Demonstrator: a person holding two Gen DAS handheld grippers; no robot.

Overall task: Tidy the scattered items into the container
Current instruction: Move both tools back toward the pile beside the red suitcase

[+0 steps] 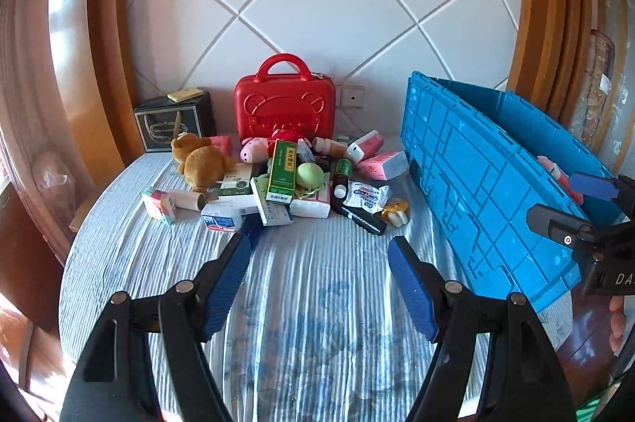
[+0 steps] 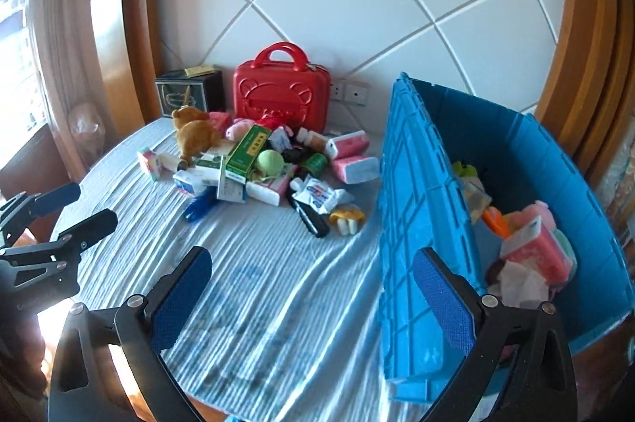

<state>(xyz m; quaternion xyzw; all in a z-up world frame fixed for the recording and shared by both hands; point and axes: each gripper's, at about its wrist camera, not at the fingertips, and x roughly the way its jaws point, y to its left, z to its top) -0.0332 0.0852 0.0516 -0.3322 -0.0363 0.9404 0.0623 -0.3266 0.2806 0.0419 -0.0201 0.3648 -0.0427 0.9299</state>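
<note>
A heap of scattered items lies at the far side of the striped cloth: a brown teddy bear (image 1: 202, 160) (image 2: 192, 136), a green box (image 1: 282, 168) (image 2: 246, 150), a green ball (image 1: 310, 175) (image 2: 268, 160), pink tissue packs (image 1: 383, 164) (image 2: 355, 168) and a black tube (image 1: 359, 215) (image 2: 311, 219). To the right stands the blue crate (image 1: 476, 176) (image 2: 416, 223), which holds a pink pack (image 2: 532, 247) and other things. My left gripper (image 1: 319, 247) (image 2: 83, 208) hangs open over bare cloth short of the heap. Beside the crate's near wall my right gripper (image 2: 313, 259) (image 1: 571, 202) is open too, with nothing in it.
Against the tiled wall behind the heap stand a red carry case (image 1: 283, 100) (image 2: 281, 89) and a dark box (image 1: 174, 122) (image 2: 188, 94). Wooden frames rise on both sides. The cloth's rounded edge drops off at the left and near me.
</note>
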